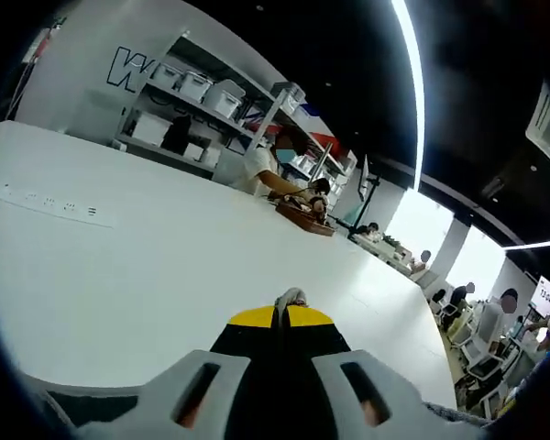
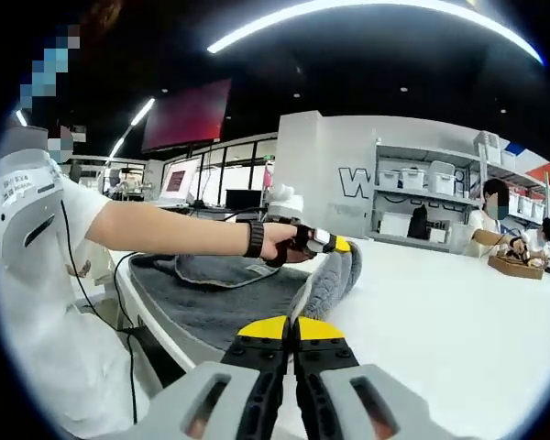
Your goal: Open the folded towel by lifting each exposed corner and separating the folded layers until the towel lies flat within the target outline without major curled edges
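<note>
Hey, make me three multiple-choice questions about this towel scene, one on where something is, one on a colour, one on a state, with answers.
1. Where does the grey towel lie?
A. on the white table's near edge
B. on the shelving
C. on the floor

2. What colour are the tips of the right gripper?
A. red
B. yellow
C. green

3. How is the right gripper?
A. wide open
B. shut on the towel's edge
C. holding a box

Answers: 1 A, the towel rests on the white table by the person's arm; 2 B, yellow tips show in the right gripper view; 3 B, grey cloth rises from between its closed tips.
</note>
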{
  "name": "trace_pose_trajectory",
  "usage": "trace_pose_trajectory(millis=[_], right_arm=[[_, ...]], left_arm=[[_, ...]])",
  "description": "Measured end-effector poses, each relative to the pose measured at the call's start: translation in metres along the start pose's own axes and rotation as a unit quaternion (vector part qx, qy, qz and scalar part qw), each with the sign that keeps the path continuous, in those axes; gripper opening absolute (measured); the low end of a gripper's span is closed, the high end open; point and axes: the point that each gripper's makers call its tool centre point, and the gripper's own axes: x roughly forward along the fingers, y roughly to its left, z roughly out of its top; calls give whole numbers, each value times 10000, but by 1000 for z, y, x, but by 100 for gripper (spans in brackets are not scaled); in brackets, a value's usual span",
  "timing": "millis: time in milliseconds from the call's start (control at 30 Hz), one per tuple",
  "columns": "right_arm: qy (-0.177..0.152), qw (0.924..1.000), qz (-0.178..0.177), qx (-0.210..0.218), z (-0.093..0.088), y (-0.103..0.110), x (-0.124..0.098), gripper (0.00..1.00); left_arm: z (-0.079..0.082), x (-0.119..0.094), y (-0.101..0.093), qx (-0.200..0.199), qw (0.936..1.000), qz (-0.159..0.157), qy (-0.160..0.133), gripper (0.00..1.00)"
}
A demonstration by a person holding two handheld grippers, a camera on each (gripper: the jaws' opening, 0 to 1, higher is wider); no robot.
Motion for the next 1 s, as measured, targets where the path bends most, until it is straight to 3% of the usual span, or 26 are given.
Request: trace_pose_trajectory(millis=[300, 433, 533, 600, 633, 733, 900, 1000], right_arm=[[-7, 9994, -326, 111, -6, -23, -12, 0], [11, 9994, -298, 165, -12, -23, -13, 0], [157, 9996, -203, -106, -19, -19, -12, 0], [59, 9986, -174, -500, -17, -16, -11, 0], [92, 9972, 31, -745, -18, -9, -10, 0], [128, 9978, 27, -648, -20, -9, -11, 0], [222, 9958, 174, -867, -29, -3, -13, 0], [517, 9927, 154, -1077, -46, -6, -13, 0]], left_arm=[[-4, 13, -5, 111, 9999, 13, -19, 0], [1, 19, -3, 121, 9999, -15, -67, 0], [1, 23, -4, 110, 9999, -47, -90, 1], [-3, 22, -7, 181, 9998, -16, -85, 1], [-3, 22, -7, 193, 9998, -4, -70, 1], [-7, 25, -9, 152, 9999, -43, -67, 1], [-18, 28, -17, 73, 9999, -104, 30, 1], [-24, 31, -17, 118, 9999, -47, 61, 1]])
